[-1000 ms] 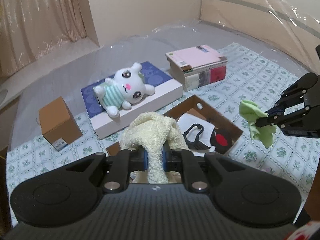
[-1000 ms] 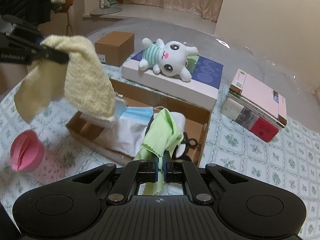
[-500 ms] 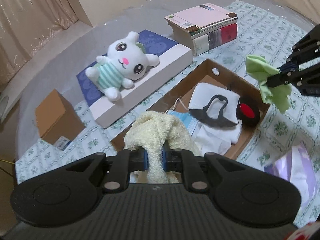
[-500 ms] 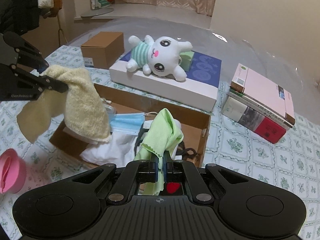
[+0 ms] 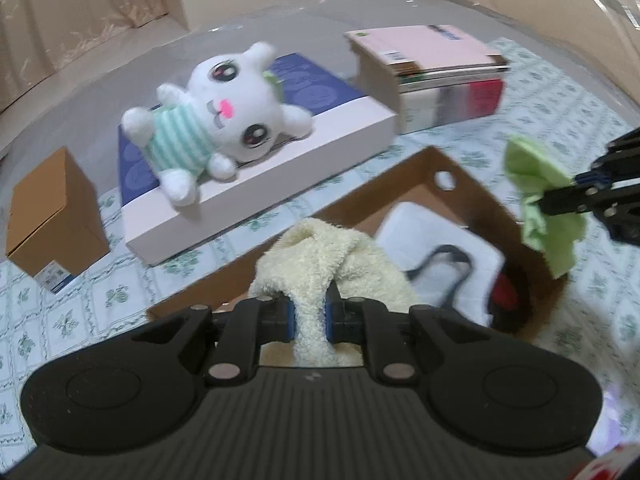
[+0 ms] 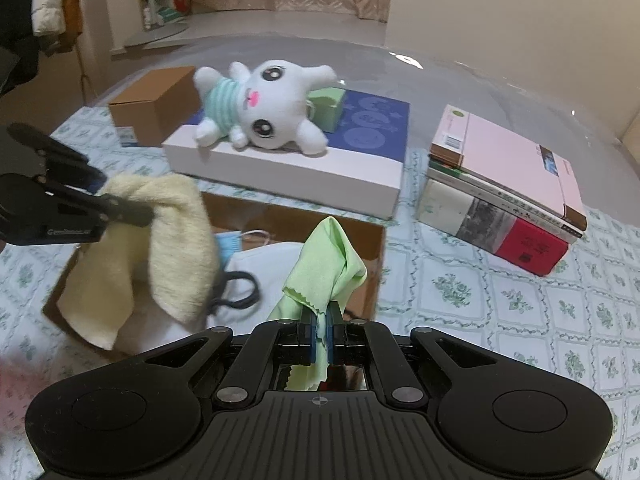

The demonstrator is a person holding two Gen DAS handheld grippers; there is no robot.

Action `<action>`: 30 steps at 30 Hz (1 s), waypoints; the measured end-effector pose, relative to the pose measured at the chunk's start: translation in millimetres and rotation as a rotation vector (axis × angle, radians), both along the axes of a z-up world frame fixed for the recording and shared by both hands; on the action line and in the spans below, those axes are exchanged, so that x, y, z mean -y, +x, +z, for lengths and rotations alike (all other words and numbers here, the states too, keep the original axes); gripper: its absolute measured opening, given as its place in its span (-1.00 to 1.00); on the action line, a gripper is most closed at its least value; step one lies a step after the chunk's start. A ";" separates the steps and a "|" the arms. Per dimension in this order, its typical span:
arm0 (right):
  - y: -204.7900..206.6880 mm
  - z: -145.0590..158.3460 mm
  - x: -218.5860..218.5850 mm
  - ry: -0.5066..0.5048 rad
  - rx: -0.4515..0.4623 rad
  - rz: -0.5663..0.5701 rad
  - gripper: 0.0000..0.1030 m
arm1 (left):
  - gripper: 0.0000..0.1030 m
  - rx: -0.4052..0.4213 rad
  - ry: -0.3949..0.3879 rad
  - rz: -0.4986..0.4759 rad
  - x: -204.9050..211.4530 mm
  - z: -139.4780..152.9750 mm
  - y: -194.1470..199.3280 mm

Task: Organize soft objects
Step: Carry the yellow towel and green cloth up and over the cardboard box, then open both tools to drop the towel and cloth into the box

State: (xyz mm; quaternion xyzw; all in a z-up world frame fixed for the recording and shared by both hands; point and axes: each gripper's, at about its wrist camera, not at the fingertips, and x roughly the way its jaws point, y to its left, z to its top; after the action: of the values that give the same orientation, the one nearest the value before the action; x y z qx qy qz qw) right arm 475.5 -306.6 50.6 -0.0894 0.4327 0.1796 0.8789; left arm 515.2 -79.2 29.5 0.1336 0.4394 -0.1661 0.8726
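Note:
My left gripper (image 5: 311, 318) is shut on a cream fluffy towel (image 5: 328, 268), which hangs over the near end of the open cardboard box (image 5: 444, 160). The towel also shows in the right wrist view (image 6: 168, 256), low over the box. My right gripper (image 6: 319, 338) is shut on a light green cloth (image 6: 328, 268), held above the box's right side; it shows in the left wrist view (image 5: 540, 204). In the box lie a white mask with black straps (image 5: 436, 252), a blue face mask (image 6: 232, 240) and a black and red item (image 5: 508, 292).
A white plush bunny (image 5: 216, 120) lies on a flat white and blue box (image 5: 320, 136) behind the cardboard box. A stack of books (image 5: 436, 76) stands to the right, a small closed brown carton (image 5: 48, 216) to the left. The table has a floral cloth (image 6: 500, 300).
Both grippers have moved lower and closer to the cardboard box. The towel now hangs down into the box's near end, and the green cloth is over its right side.

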 end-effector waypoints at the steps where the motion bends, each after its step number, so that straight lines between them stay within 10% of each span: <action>1: 4.7 -3.4 1.1 -0.004 0.000 -0.005 -0.91 | -0.78 0.000 0.005 0.014 -3.5 -4.3 4.3; 30: 85.4 -97.7 -18.2 -0.111 -0.048 -0.002 -0.90 | -0.71 -0.090 0.021 0.047 -27.6 -76.3 47.4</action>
State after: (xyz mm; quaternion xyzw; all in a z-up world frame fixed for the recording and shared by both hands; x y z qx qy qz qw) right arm 560.9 -288.4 -47.1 -0.1335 0.4630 0.1564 0.8622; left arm 562.6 -51.5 -46.7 0.1248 0.4830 -0.1465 0.8542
